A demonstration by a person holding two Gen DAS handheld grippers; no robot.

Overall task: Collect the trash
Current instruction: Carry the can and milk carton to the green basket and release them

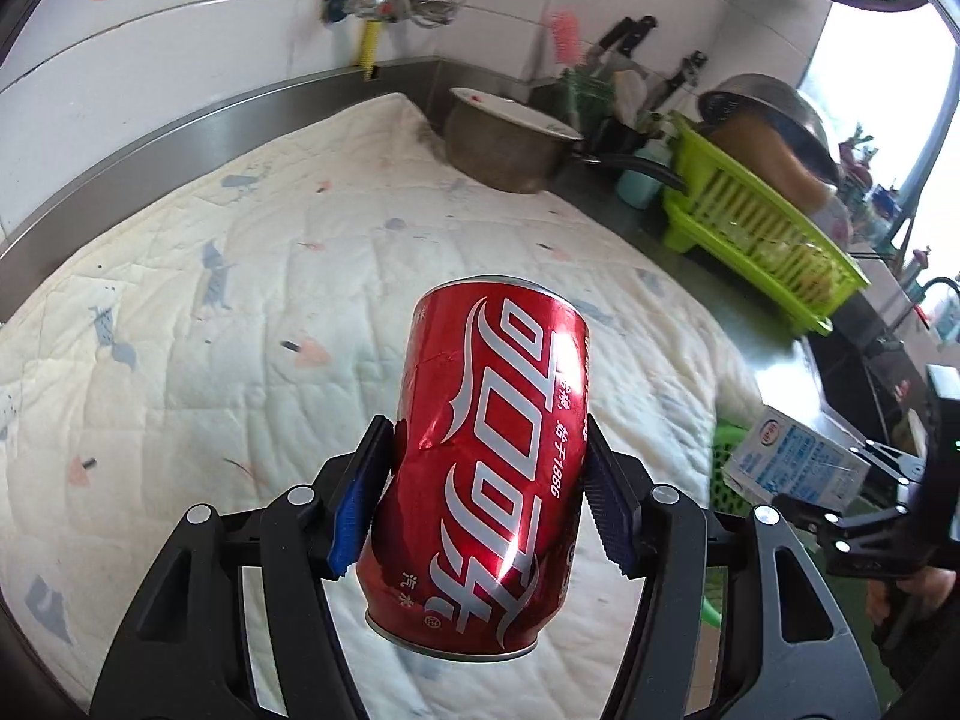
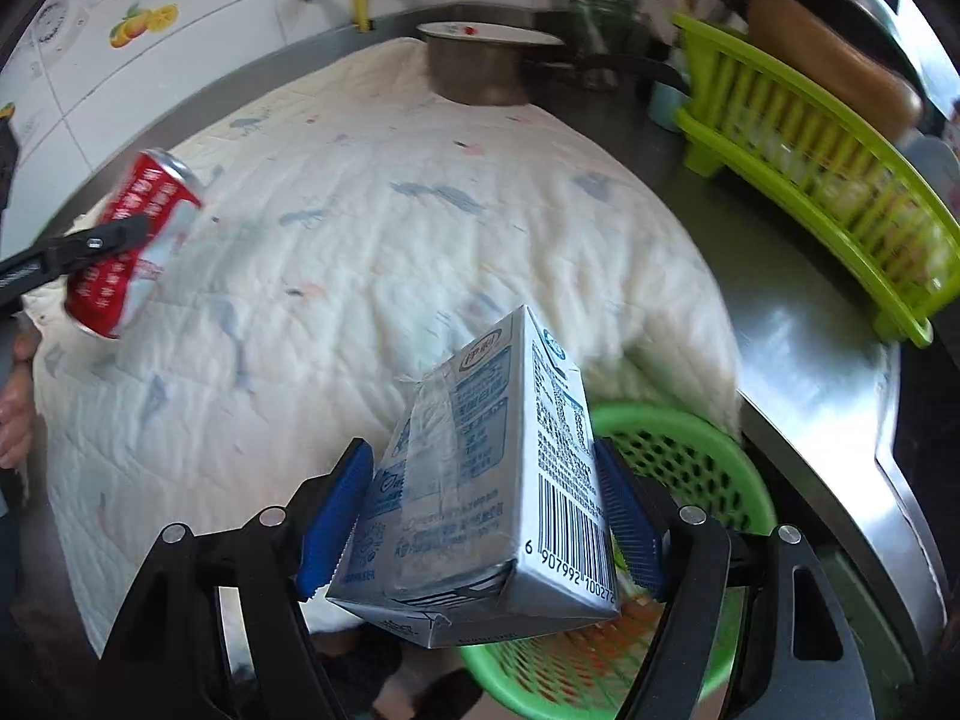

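Gripping a dented red cola can [image 1: 480,468], the left gripper [image 1: 480,498] has both blue pads pressed on its sides, lifted off the quilted cloth [image 1: 210,312]. Beside it, the right gripper [image 2: 480,516] clamps a silver milk carton [image 2: 480,480] above the green mesh basket [image 2: 690,456] at the bench's near right edge, just off the cloth. Farther along the right edge stands a lime dish rack [image 2: 810,162]; a steel pot [image 1: 510,138] sits at the cloth's far corner by the tiled wall [image 1: 210,30]
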